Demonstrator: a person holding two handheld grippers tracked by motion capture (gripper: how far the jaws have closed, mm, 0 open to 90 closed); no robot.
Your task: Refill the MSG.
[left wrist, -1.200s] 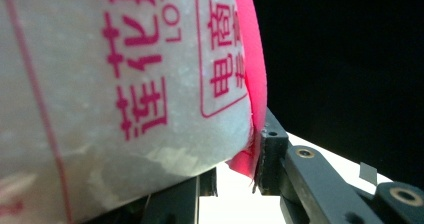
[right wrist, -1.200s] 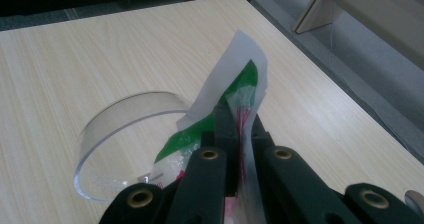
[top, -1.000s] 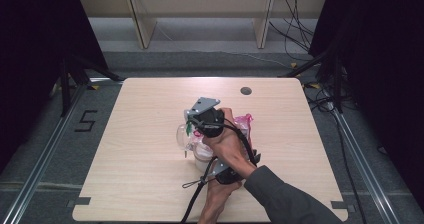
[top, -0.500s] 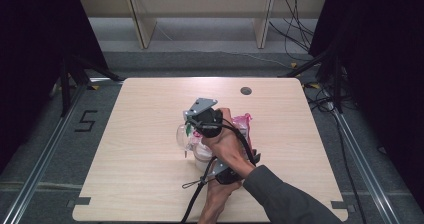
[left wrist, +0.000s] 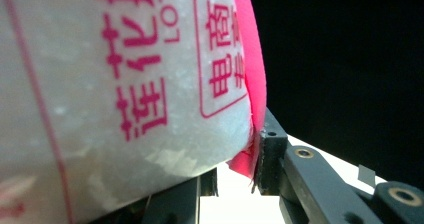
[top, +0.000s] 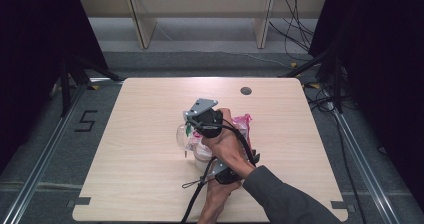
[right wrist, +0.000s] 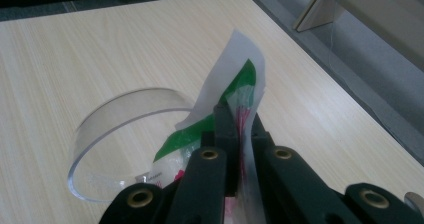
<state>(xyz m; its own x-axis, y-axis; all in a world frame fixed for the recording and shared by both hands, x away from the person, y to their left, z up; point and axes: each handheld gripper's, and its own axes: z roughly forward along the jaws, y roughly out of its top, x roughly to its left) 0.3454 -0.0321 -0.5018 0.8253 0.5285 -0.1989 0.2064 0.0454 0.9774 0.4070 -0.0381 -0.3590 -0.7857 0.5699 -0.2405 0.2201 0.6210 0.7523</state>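
Nearest the person's edge, left tongs [top: 227,171] clamped on the pink-and-white bag [left wrist: 125,79], pink seam pinched between the jaws. Just beyond, right tongs [right wrist: 235,116] closed narrow on the green-and-white packet [right wrist: 235,84], held over the clear round container [right wrist: 125,134] at the middle of the pale wooden surface [top: 140,149]. Farther off, a dark round hole [top: 245,90] near the far edge, then grey floor, wooden shelf legs [top: 141,21], cables. Compared with half a second ago, hardly any shift. Counted: two tongs, one bag, one packet, one container.
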